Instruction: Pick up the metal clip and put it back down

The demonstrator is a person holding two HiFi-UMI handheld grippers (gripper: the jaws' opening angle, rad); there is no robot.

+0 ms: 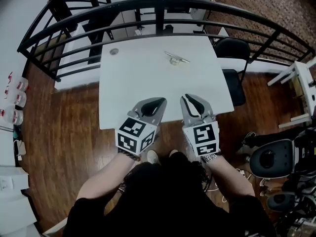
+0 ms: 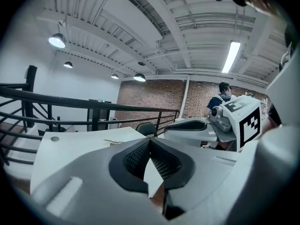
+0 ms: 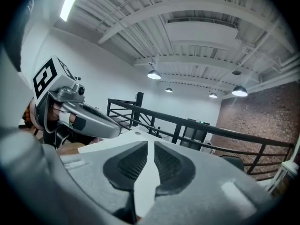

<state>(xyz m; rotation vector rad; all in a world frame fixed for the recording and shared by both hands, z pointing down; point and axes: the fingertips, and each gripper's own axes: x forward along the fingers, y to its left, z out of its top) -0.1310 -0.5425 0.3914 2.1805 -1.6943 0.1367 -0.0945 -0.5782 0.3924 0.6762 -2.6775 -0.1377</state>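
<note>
Lying well ahead, metal clip (image 1: 177, 58); left tool (image 2: 150, 143) together; right tool (image 3: 150, 146) barely apart

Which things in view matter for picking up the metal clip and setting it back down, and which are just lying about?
For the job:
metal clip
white table it lies on
left gripper
right gripper

Lying about:
small round object near the table's far left corner
black chair
black railing
</note>
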